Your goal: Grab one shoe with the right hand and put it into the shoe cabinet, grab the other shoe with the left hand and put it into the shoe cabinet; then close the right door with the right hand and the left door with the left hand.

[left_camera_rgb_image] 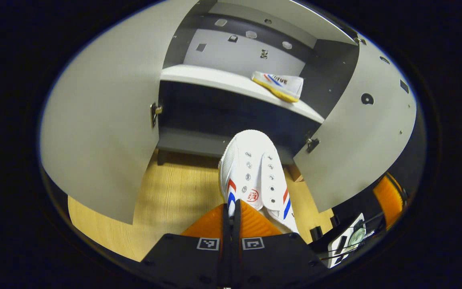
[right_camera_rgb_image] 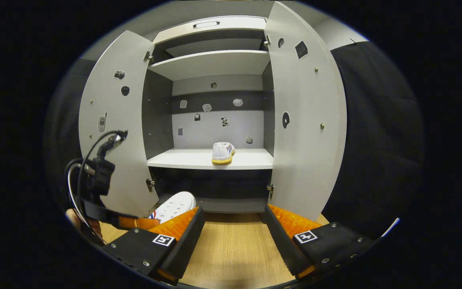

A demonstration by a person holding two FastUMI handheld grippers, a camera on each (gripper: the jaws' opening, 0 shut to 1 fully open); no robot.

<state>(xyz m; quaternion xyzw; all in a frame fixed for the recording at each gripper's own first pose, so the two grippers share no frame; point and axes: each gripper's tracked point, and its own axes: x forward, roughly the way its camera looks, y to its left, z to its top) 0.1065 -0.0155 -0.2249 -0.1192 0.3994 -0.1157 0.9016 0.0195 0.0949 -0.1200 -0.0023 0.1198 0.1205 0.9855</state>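
Gripping a white shoe (left_camera_rgb_image: 255,172) by the rim of its opening, the left gripper (left_camera_rgb_image: 231,212) had its two fingers pressed almost together on that edge. The shoe pointed toe-first toward the open shoe cabinet (left_camera_rgb_image: 239,132), held above the wooden floor (left_camera_rgb_image: 171,200) just in front of the cabinet's lowest level. It bore red and blue stripes on its sides.

A second white shoe (left_camera_rgb_image: 279,85) with a yellow sole lay on the cabinet's middle shelf (left_camera_rgb_image: 215,80), toward the right. In the right gripper view it sat heel-outward near the shelf's front edge.

The left door (left_camera_rgb_image: 98,120) and the right door (left_camera_rgb_image: 359,128) both stood swung wide open.

The right gripper (right_camera_rgb_image: 233,237) was spread wide with nothing between its fingers, low over the floor and facing the cabinet from farther back. In its view, the left gripper with the held shoe appeared at the near left, beside the left door.
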